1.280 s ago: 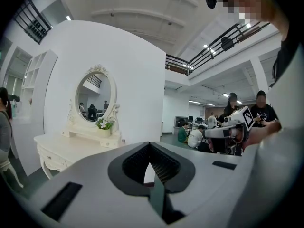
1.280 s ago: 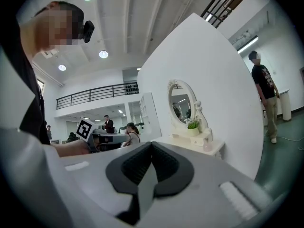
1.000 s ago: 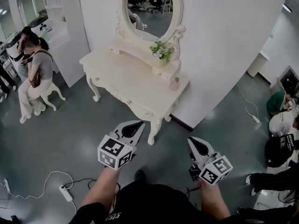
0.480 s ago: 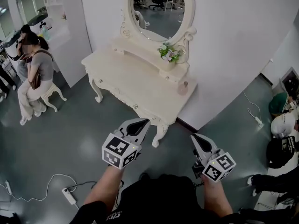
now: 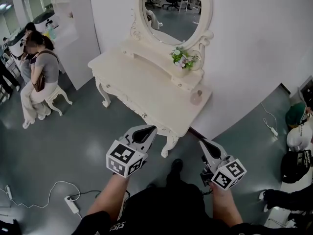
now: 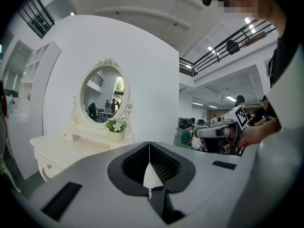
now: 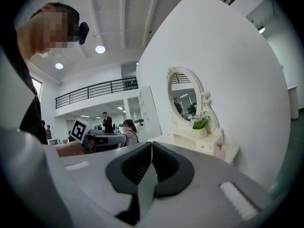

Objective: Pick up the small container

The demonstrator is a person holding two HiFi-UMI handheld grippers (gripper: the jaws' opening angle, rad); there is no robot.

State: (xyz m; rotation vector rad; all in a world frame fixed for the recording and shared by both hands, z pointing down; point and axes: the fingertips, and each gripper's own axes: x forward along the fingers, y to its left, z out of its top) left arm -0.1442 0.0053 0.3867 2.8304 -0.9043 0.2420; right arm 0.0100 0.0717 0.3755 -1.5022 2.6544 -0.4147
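The small container (image 5: 196, 98) is a pale pink bottle standing at the right end of a cream dressing table (image 5: 142, 89); the right gripper view shows this small container (image 7: 219, 150) beside the table's raised shelf. My left gripper (image 5: 147, 129) is held over the floor short of the table's front edge, jaws shut and empty. My right gripper (image 5: 202, 143) hangs level with it to the right, below the container, also shut on nothing. In their own views the left gripper (image 6: 149, 144) and the right gripper (image 7: 151, 144) show their tips meeting.
An oval mirror (image 5: 176, 9) and a potted flower (image 5: 182, 60) stand at the table's back. A person sits on a stool (image 5: 36, 77) at the left. A power strip (image 5: 71, 203) with its cable lies on the floor. Bags and people (image 5: 298, 136) crowd the right edge.
The dressing table has come closer and lower in the head view as both grippers advanced toward it. Both pairs of jaws stayed shut.
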